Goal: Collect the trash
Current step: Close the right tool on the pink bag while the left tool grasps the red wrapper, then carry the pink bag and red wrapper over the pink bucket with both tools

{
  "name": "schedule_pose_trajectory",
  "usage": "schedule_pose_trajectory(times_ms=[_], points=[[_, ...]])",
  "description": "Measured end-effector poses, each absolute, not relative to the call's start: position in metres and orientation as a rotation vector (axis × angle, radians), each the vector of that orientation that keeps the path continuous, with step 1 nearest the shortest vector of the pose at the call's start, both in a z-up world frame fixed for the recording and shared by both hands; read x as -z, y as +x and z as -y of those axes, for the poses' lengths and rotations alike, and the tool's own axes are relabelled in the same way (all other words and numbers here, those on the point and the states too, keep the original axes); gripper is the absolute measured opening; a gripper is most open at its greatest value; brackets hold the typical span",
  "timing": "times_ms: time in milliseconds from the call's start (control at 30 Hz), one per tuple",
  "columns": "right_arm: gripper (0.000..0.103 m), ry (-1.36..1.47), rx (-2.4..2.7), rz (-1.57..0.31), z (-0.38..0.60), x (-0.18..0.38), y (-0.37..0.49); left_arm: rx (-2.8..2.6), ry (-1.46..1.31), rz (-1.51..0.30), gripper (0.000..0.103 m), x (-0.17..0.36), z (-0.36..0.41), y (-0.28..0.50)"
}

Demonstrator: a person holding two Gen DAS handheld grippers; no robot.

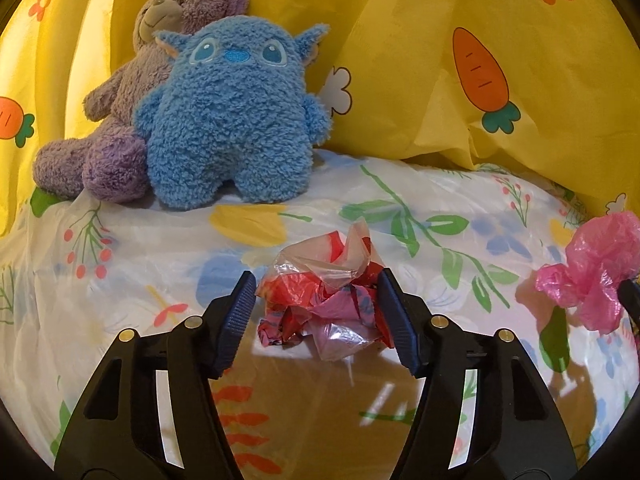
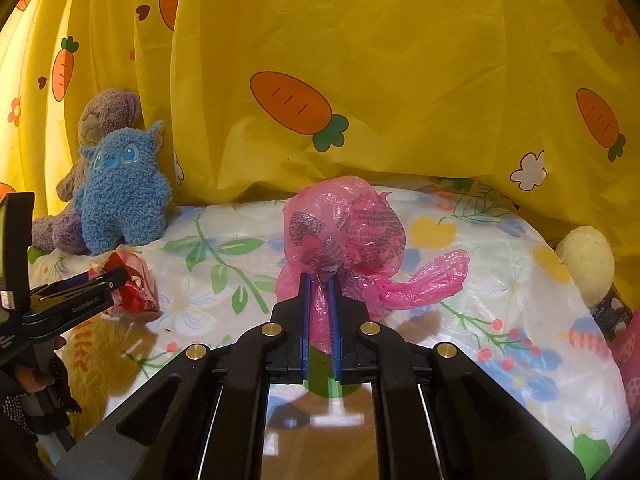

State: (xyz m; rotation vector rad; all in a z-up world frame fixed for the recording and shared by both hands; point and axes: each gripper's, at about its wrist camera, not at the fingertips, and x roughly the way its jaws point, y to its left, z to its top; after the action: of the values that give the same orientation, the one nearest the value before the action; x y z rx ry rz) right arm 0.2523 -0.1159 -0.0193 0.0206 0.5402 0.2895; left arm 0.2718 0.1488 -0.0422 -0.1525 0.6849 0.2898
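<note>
Left gripper [image 1: 318, 316] low centre of frame, jaws apart around red wrapper [image 1: 324, 304], right pad touching, left just clear. Right gripper [image 2: 320, 300] clenched on pink bag [image 2: 344, 232], mid-frame on sheet [image 1: 120, 264].

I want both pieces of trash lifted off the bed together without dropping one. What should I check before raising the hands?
1. Right gripper clamped on the pink bag: ok, fingers pinch its knotted neck.
2. Left gripper clamped on the red wrapper wad: not ok, the wad sits between the fingers, a gap shows beside the left one.
3. Wad centred between the fingers: ok.
4. Blue plush and purple bear clear of both grippers: ok, they sit further back.
5. Floral sheet not pinched with either piece: cannot tell.
</note>
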Motion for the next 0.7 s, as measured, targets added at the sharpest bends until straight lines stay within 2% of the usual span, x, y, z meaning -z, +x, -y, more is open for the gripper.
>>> schedule_pose_trajectory(times_ms=[167, 300, 467, 700], points=[[0.009, 0.027, -0.293, -0.512, 0.131, 0.012, 0.234, -0.254, -0.142, -0.698, 0.035, 0.044, -0.146, 0.271], [0.008, 0.034, -0.296, -0.488, 0.146, 0.006, 0.217, -0.243, -0.134, -0.684, 0.023, 0.04, -0.141, 0.264], [0.008, 0.044, -0.284, -0.449, 0.171, -0.004, 0.194, -0.195, -0.113, -0.612, 0.023, 0.015, -0.119, 0.239], [0.008, 0.061, -0.215, -0.414, 0.221, -0.01, 0.153, -0.061, -0.052, -0.519, 0.023, -0.017, -0.05, 0.197]])
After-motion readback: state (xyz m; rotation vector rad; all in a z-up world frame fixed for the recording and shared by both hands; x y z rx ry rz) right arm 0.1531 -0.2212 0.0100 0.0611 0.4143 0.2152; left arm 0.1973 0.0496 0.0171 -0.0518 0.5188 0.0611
